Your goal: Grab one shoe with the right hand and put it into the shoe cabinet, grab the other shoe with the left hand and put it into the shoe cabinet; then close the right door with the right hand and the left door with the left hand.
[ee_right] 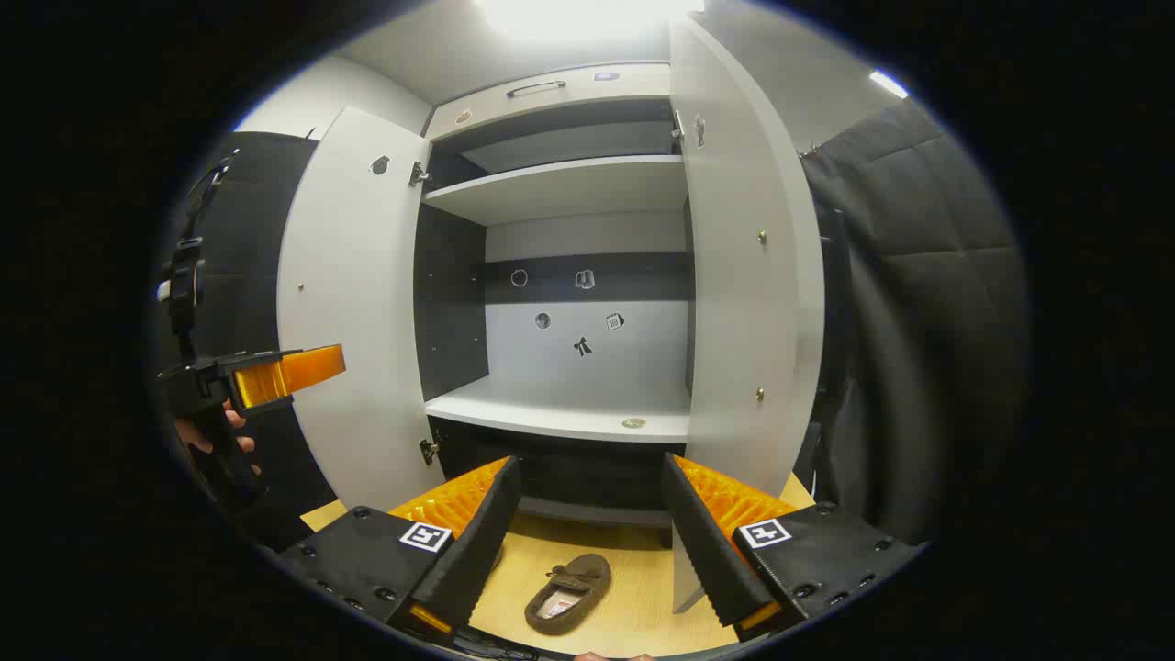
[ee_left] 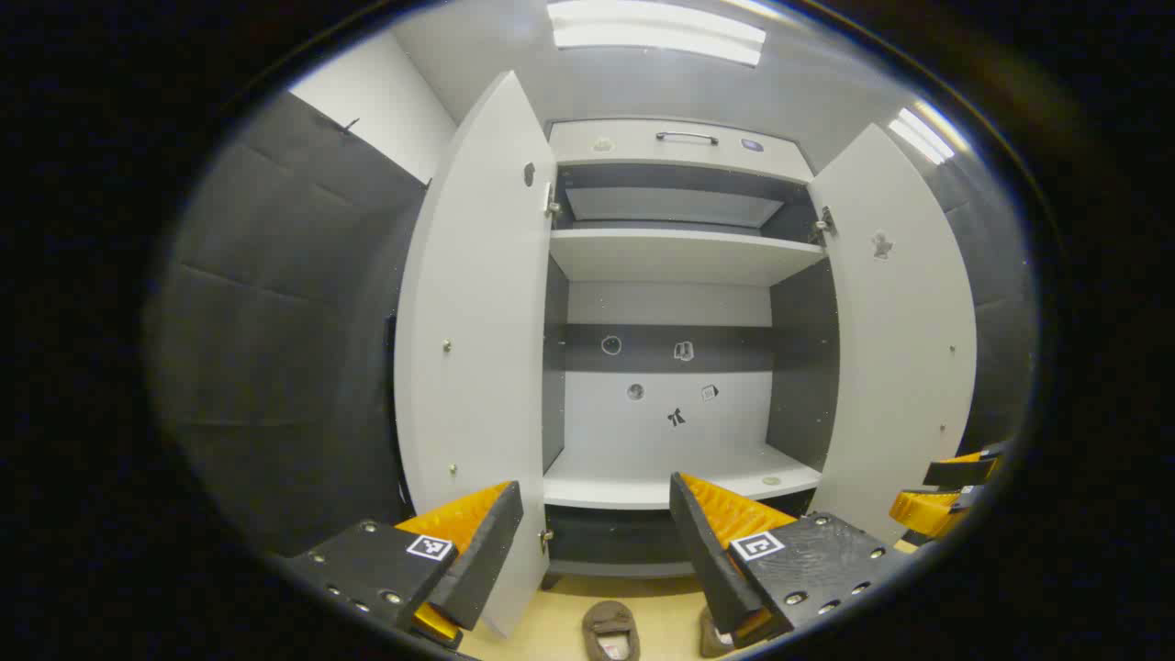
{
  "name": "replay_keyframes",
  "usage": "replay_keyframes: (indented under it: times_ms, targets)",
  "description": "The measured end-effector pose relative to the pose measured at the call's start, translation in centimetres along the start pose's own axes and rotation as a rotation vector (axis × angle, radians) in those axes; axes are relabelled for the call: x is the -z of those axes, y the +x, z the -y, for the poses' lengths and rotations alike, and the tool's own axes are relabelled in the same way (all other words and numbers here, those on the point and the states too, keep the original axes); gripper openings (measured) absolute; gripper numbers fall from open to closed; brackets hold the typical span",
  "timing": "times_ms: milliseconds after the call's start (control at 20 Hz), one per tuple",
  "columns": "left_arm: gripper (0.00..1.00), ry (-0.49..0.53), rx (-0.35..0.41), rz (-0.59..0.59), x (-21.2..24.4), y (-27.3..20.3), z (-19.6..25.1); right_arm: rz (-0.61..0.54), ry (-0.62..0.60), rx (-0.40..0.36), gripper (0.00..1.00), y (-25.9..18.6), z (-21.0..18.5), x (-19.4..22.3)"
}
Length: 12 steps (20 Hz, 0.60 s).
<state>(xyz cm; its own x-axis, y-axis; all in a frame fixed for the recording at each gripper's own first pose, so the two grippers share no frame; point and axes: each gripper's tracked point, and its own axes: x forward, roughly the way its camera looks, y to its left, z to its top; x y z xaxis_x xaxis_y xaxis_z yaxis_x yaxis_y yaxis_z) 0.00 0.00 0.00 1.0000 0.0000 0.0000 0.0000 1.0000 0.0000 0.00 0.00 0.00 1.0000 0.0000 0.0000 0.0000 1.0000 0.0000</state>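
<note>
Both grippers are spread wide and holding nothing. In the left gripper view, the left gripper [ee_left: 597, 542] points straight at the shoe cabinet [ee_left: 679, 252], both doors swung open: left door [ee_left: 473, 340] just past the left finger, right door [ee_left: 904, 330] beyond the right one. 1 shoe [ee_left: 611, 632] sits on the wooden floor [ee_left: 560, 615] below and between the fingers, and a 2nd shoe [ee_left: 712, 635] peeks out under the right finger. In the right gripper view, the right gripper [ee_right: 587, 532] has a brown shoe [ee_right: 567, 592] lying on the floor right between its fingers, apart from both. The lower shelf [ee_right: 560, 408] is ahead, above the fingertips.
</note>
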Motion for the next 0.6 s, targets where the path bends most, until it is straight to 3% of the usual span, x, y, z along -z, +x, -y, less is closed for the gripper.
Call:
replay_keyframes:
  times_ms: [50,100,150,300,350,400,500,600]
  targets:
    - [0.97,-0.001,0.008,-0.001,0.2,0.1,-0.6,0.001,-0.006,0.017,0.98,0.3,-0.5,-0.2]
    - [0.97,-0.006,0.018,-0.002,0.4,0.2,-1.1,0.008,-0.006,0.032,0.92,0.6,-0.8,-0.5]
    - [0.97,-0.015,0.03,-0.005,0.8,0.3,-1.4,0.018,0.0,0.044,0.98,0.9,-1.1,-0.9]
    - [0.97,-0.038,0.062,-0.04,2.2,1.1,-1.9,0.023,0.022,0.077,0.98,1.8,-1.8,-1.2]
    - [0.97,-0.048,0.079,-0.048,2.5,1.3,-1.7,0.019,0.024,0.091,0.92,2.0,-1.8,-1.1]
    - [0.97,-0.055,0.099,-0.051,2.7,1.5,-1.6,0.011,0.026,0.108,0.98,2.2,-1.8,-0.9]
    - [0.93,-0.053,0.135,-0.052,3.0,1.6,-1.4,0.0,0.027,0.139,0.98,2.5,-1.8,-0.9]
    - [0.97,-0.031,0.17,-0.069,3.9,2.0,-1.2,-0.008,0.019,0.179,0.98,2.5,-1.4,-0.9]
